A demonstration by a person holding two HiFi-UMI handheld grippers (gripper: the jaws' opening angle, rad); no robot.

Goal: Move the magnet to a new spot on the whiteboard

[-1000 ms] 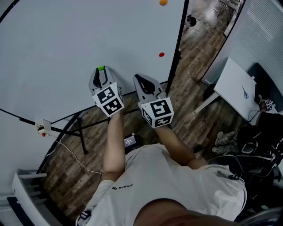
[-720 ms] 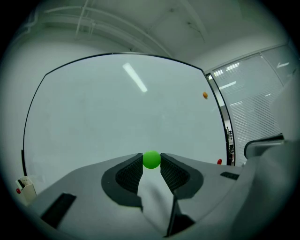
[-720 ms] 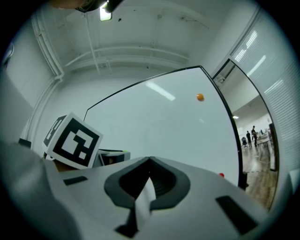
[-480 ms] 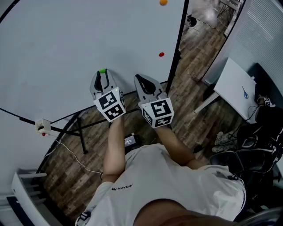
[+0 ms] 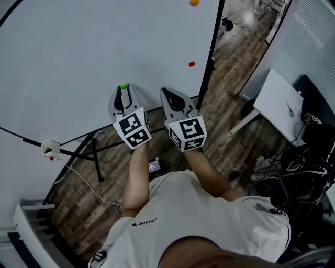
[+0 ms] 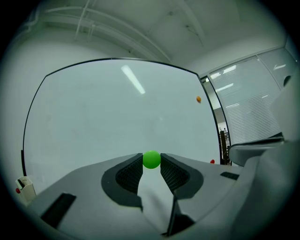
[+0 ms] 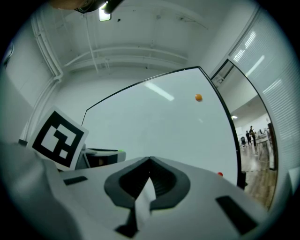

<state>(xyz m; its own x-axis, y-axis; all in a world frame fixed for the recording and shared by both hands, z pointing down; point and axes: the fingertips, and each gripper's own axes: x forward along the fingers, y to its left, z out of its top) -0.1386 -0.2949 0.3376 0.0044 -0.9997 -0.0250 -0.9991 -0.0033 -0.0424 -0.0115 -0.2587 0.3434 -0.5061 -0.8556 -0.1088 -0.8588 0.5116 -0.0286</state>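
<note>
The left gripper point(image 6: 151, 162) has its jaws closed on the green magnet point(image 6: 151, 159), a small round ball. Only the very tips of the two ribbed pads pinch it, so the jaws stand partly apart, as wide as the ball. In the head view the green magnet point(image 5: 123, 86) is in the middle of the frame, at the lower part of the whiteboard point(image 5: 78, 52). I cannot tell if it touches the board or is just in front of it. The right gripper point(image 7: 150, 163) has its jaws together and nothing between them; in the head view it point(image 5: 168, 93) is just beside the left one, to its right.

To do this step well, I think the grip should be firm and steady, because a round ball held at the tips can roll out easily. It is better to pull the magnet straight away from the board, not sideways. Then bring it to a bare place, for example the wide area in the upper left of the frame, well apart from the orange magnet point(image 5: 194, 2) at the top edge and the red magnet point(image 5: 191, 64) near the board's right border. Open the jaws only when the magnet sits flat on the board. The right gripper should stay aside.
</note>
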